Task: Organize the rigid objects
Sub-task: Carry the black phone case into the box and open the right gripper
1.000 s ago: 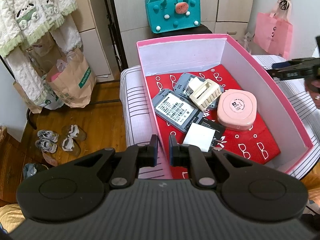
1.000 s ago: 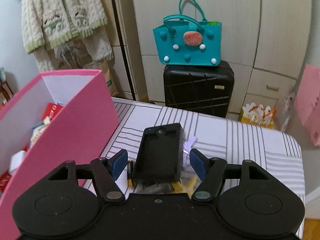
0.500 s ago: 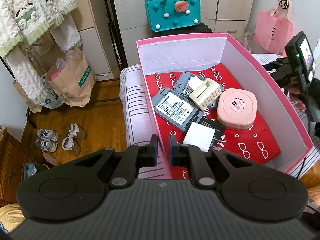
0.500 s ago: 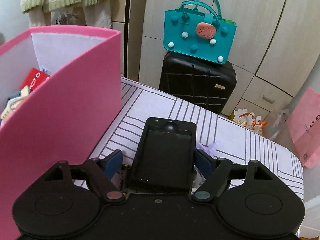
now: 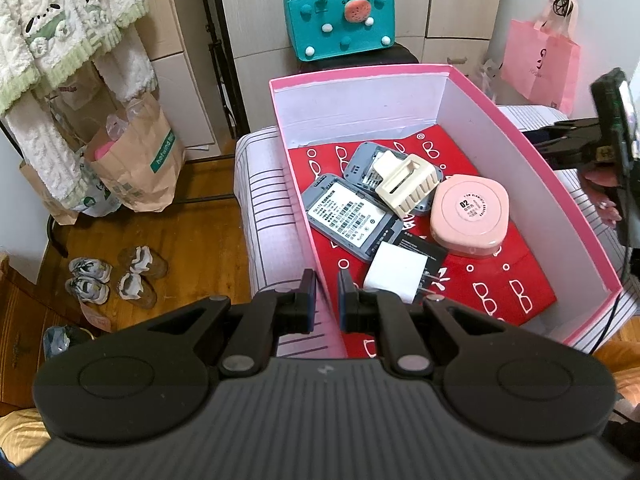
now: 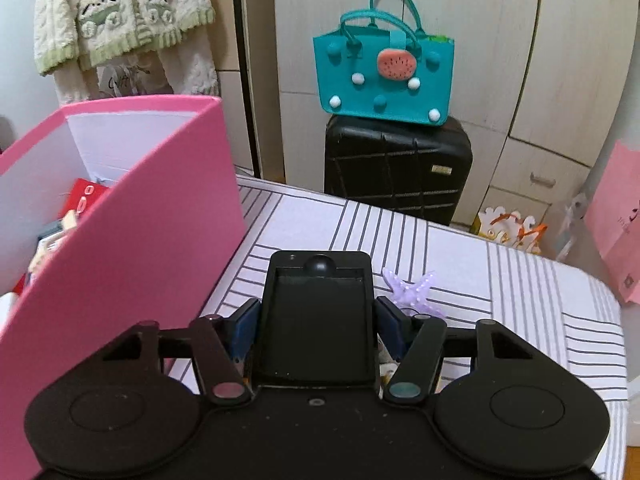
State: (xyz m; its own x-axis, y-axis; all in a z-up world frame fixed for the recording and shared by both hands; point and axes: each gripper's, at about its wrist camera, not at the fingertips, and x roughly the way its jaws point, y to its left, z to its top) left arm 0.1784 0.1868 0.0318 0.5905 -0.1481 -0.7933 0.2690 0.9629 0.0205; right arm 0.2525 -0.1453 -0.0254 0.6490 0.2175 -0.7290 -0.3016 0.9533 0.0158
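A pink box (image 5: 532, 168) with a red patterned lining stands on the striped bed. Inside lie two grey labelled devices (image 5: 348, 220), a cream claw clip (image 5: 408, 188), a pink rounded compact (image 5: 470, 216) and a white charger plug (image 5: 394, 270). My left gripper (image 5: 324, 302) is shut on the box's near left wall. Right of the box (image 6: 132, 248), my right gripper (image 6: 316, 316) has a black rectangular device (image 6: 318, 320) between its jaws. The jaws are closing and the blue pads (image 6: 246, 320) touch its sides.
A purple bow (image 6: 408, 290) lies on the striped cover (image 6: 500, 292) just past the device. Behind the bed a teal felt bag (image 6: 384, 76) sits on a black suitcase (image 6: 396, 172). A pink shopping bag (image 5: 540, 64) hangs at the right. Shoes (image 5: 116, 276) and paper bags (image 5: 136, 160) are on the floor at the left.
The right jaws widened, then narrowed onto the black device's sides, and the gripper came down closer to it. The left gripper and the box have not moved.
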